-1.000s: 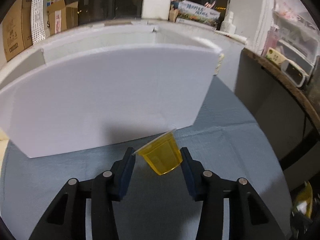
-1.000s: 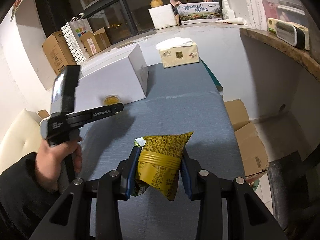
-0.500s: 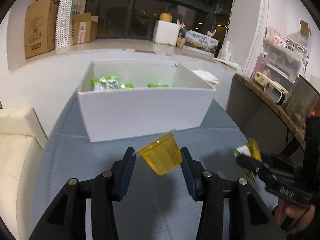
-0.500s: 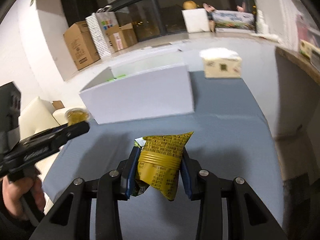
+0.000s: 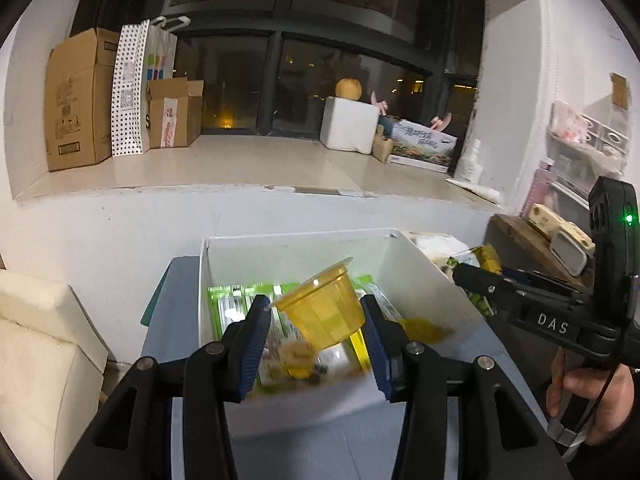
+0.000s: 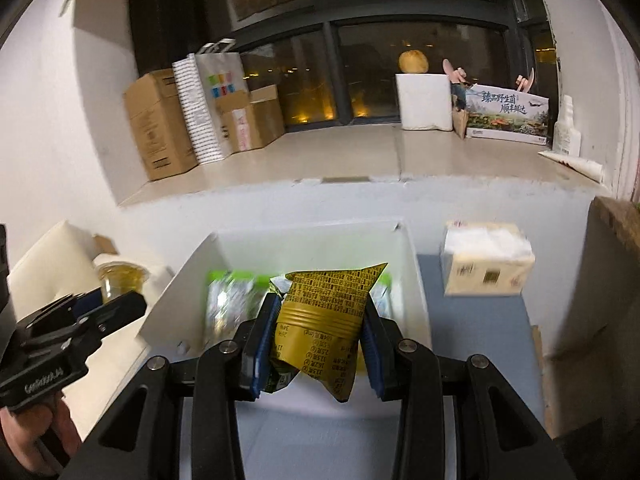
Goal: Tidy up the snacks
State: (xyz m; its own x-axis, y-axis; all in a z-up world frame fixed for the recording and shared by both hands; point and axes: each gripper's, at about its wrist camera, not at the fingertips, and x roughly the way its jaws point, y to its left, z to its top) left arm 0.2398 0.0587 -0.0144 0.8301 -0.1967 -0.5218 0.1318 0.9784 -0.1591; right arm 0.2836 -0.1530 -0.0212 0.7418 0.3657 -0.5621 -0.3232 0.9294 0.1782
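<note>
A translucent yellow plastic jelly cup (image 5: 326,314), tilted with its sealed rim up and to the left, is clamped between the blue pads of the left gripper (image 5: 316,336), held above the open white rectangular box (image 5: 424,276) that stands on the grey-blue table cover (image 6: 480,344). Green-and-white snack packets (image 5: 228,304) lie blurred on the box floor. The right gripper (image 6: 320,340) pinches a crumpled olive-yellow foil snack pouch (image 6: 324,320) with black print, also over the box. A wrapped tissue pack (image 6: 486,266) sits just beside the box's right wall. Cardboard cartons (image 6: 158,124) line the window ledge behind.
</note>
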